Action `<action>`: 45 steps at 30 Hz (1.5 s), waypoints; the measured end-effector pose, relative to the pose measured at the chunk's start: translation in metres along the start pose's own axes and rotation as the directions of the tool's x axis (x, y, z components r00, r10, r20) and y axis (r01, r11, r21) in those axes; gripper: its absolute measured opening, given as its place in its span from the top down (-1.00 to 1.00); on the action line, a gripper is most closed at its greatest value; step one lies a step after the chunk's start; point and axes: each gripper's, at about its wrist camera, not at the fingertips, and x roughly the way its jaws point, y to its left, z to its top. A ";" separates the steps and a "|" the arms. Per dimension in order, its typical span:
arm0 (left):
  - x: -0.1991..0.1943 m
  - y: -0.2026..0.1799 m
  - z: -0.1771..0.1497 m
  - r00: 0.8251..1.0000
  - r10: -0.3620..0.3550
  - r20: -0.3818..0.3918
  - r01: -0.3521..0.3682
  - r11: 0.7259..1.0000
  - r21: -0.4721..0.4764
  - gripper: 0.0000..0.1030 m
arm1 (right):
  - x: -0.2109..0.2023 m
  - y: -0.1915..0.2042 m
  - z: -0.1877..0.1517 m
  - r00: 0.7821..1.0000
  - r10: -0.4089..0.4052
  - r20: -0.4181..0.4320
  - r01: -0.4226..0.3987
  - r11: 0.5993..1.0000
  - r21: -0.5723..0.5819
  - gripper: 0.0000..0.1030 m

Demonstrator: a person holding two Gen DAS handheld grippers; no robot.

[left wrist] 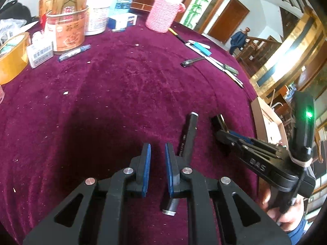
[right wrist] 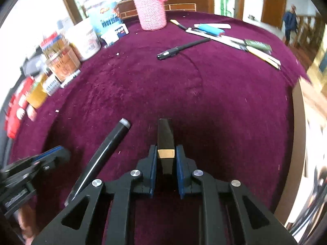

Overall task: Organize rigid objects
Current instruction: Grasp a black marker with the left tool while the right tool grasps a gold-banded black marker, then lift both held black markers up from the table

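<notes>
My right gripper (right wrist: 166, 159) is shut on a small black block with a gold band (right wrist: 165, 134), which pokes out ahead of the blue pads just above the maroon cloth. In the left wrist view that gripper (left wrist: 221, 129) comes in from the right, a hand behind it. My left gripper (left wrist: 157, 169) is shut with nothing between its pads. A black pen with a silver end (left wrist: 190, 136) lies on the cloth beside and under its right finger. The same pen (right wrist: 106, 153) lies left of my right gripper, with the left gripper (right wrist: 51, 153) beyond it.
A pink knitted basket (right wrist: 152, 10) stands at the far edge. Another black pen (right wrist: 181, 48) lies mid-table, with a row of pens and a blue lighter (right wrist: 210, 28) behind it. Tins, boxes and a tape roll (left wrist: 12, 59) crowd the left. A cardboard box (left wrist: 265, 120) sits beyond the right edge.
</notes>
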 end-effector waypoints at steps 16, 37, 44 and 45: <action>0.021 -0.043 -0.017 0.998 0.041 -0.044 -0.029 0.968 0.247 0.70 | -0.021 -0.027 -0.039 0.987 0.146 0.065 -0.153 0.981 0.121 0.71; 0.020 -0.064 -0.024 0.994 0.076 0.077 -0.097 0.938 0.334 0.77 | -0.026 -0.020 -0.041 0.986 0.138 0.089 -0.146 0.985 0.089 0.71; 0.005 -0.072 -0.026 0.981 0.077 0.177 -0.134 0.931 0.340 0.77 | -0.034 -0.020 -0.040 0.983 0.131 0.128 -0.143 0.986 0.089 0.71; 0.003 -0.072 -0.025 0.978 0.080 0.192 -0.142 0.932 0.334 0.77 | -0.036 -0.021 -0.040 0.982 0.132 0.133 -0.144 0.986 0.089 0.71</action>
